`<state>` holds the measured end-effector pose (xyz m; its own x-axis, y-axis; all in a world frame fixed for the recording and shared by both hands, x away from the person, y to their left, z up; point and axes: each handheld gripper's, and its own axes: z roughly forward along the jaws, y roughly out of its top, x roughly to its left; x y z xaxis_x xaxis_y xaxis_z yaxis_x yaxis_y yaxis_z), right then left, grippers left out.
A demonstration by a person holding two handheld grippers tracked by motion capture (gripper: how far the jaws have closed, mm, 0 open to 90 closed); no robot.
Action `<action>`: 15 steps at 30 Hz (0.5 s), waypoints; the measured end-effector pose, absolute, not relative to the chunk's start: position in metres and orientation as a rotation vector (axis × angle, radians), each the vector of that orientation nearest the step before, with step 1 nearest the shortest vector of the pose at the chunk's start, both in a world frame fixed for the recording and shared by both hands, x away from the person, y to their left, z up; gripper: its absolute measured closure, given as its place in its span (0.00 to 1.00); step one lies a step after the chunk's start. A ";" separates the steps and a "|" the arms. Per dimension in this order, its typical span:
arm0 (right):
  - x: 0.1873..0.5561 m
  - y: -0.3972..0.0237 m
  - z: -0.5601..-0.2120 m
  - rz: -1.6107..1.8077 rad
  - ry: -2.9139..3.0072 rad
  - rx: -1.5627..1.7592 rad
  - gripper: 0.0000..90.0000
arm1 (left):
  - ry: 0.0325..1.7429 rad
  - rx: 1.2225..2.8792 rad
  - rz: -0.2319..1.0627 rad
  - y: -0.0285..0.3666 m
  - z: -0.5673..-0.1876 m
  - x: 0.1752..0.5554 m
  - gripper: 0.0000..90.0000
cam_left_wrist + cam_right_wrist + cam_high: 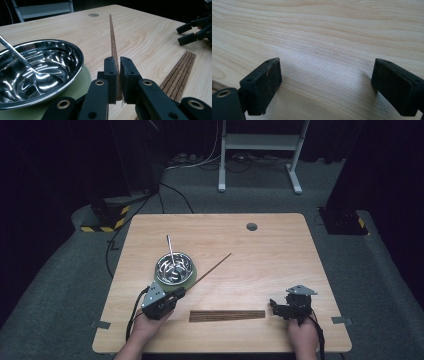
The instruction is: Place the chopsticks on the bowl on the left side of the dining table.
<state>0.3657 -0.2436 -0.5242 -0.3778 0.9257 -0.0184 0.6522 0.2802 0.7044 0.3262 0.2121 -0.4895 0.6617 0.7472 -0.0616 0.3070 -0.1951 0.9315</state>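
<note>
Wooden chopstick (113, 47) sits clamped between the left gripper (117, 75) fingers, lifted beside the steel bowl (37, 72). We find the right gripper (324, 85) fingers wide apart, empty. Remaining chopsticks (227, 315) lie on the worktop (270, 260); most work remains.

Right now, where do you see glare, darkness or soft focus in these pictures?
High view: table evenly lit, surroundings almost black. Left gripper view: bright streaks of glare inside the steel bowl; the chopstick in the left claw stays sharp. Right gripper view: soft shadows beside the open right claw.
</note>
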 end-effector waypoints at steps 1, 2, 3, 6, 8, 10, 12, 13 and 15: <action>0.366 -0.244 -0.524 0.862 2.129 1.418 0.10 | 0.847 1.781 0.508 0.215 -0.488 0.326 0.93; 0.366 -0.244 -0.524 0.862 2.129 1.420 0.10 | 0.846 1.773 0.514 0.217 -0.487 0.326 0.93; 0.365 -0.243 -0.524 0.862 2.131 1.426 0.10 | 0.851 1.773 0.518 0.220 -0.486 0.326 0.93; 0.366 -0.243 -0.524 0.861 2.129 1.423 0.10 | 0.862 1.764 0.533 0.228 -0.484 0.327 0.93; 0.365 -0.243 -0.524 0.862 2.130 1.425 0.10 | 0.874 1.761 0.542 0.233 -0.483 0.327 0.93; 0.366 -0.244 -0.524 0.862 2.130 1.422 0.10 | 0.888 1.753 0.548 0.239 -0.483 0.328 0.93; 0.366 -0.244 -0.524 0.862 2.130 1.422 0.10 | 0.906 1.740 0.553 0.244 -0.482 0.328 0.93; 0.366 -0.243 -0.524 0.862 2.130 1.423 0.10 | 0.914 1.737 0.557 0.247 -0.482 0.329 0.93; 0.366 -0.244 -0.524 0.862 2.131 1.422 0.10 | 0.931 1.727 0.559 0.250 -0.482 0.328 0.93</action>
